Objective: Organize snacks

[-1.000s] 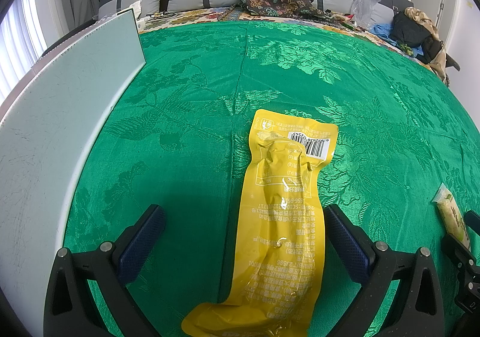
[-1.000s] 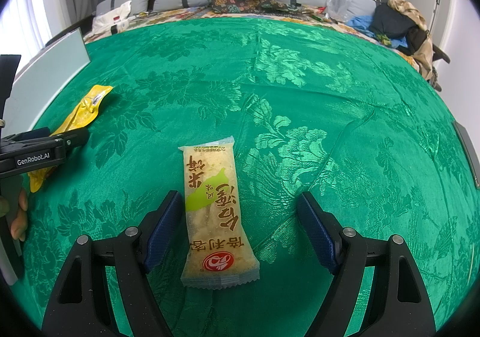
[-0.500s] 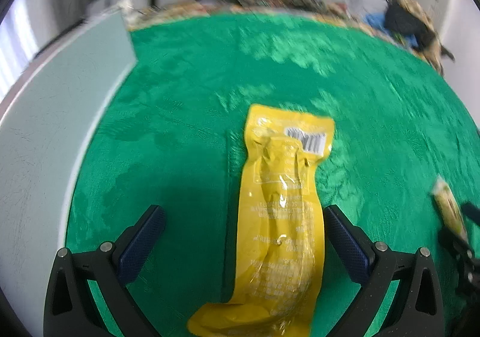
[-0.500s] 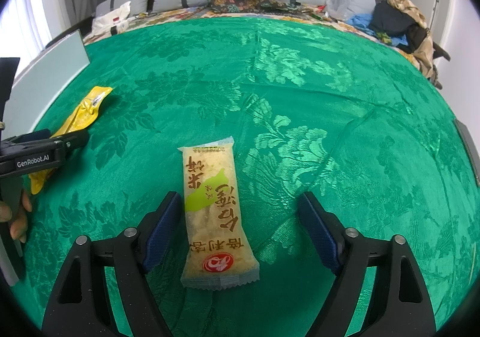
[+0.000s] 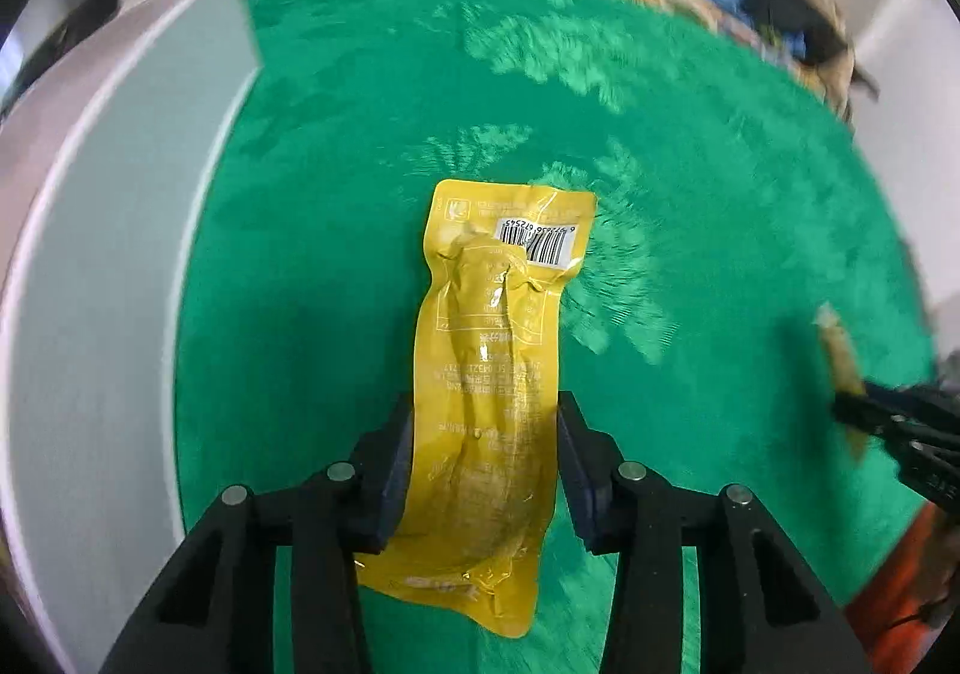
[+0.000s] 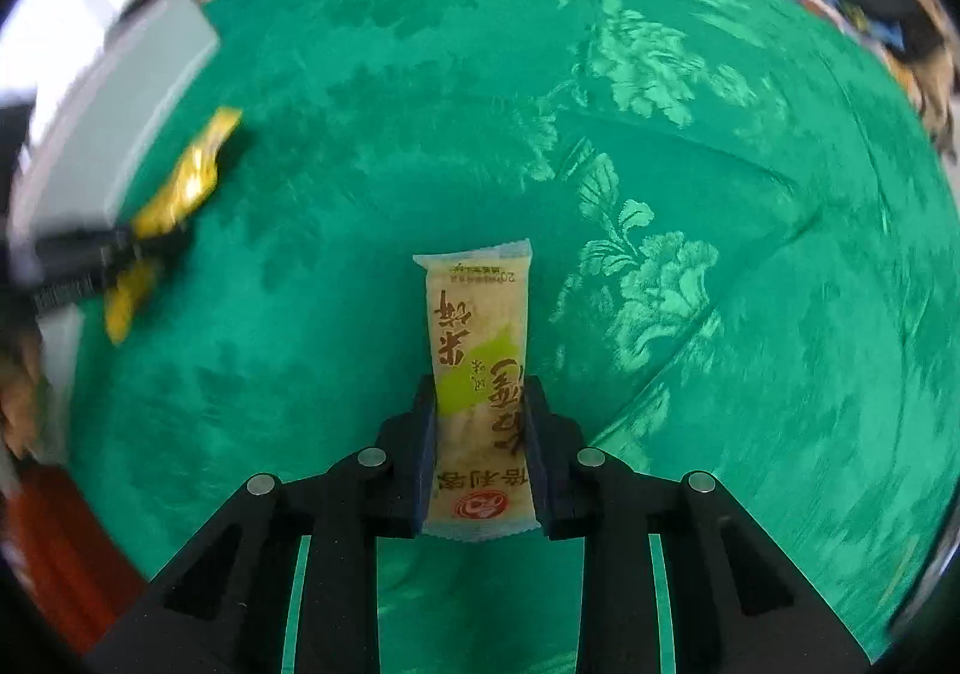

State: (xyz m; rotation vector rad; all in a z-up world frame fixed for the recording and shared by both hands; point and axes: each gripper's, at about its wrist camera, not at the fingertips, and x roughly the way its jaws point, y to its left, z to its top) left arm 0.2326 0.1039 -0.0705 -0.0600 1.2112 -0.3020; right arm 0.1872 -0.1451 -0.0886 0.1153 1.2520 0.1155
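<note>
The left gripper has just been closing its jaws, and they now clamp the long yellow packet from both sides near its lower half; the packet runs away from the camera, its barcode end farthest off, over the green bedspread. The right gripper has likewise just been closing, and its jaws pinch the pale rice cracker packet by its two long edges, the red logo end nearest the camera and the sealed top end pointing away. In the right wrist view the yellow packet shows off to the left, blurred, with the left gripper across its middle. In the left wrist view the cracker packet appears at the right edge, also blurred, with the right gripper on it. A pale grey board lies along the left side of the bedspread. Beyond the green cloth, blurred bedding and dark clothes sit at the far end of the bed.
</note>
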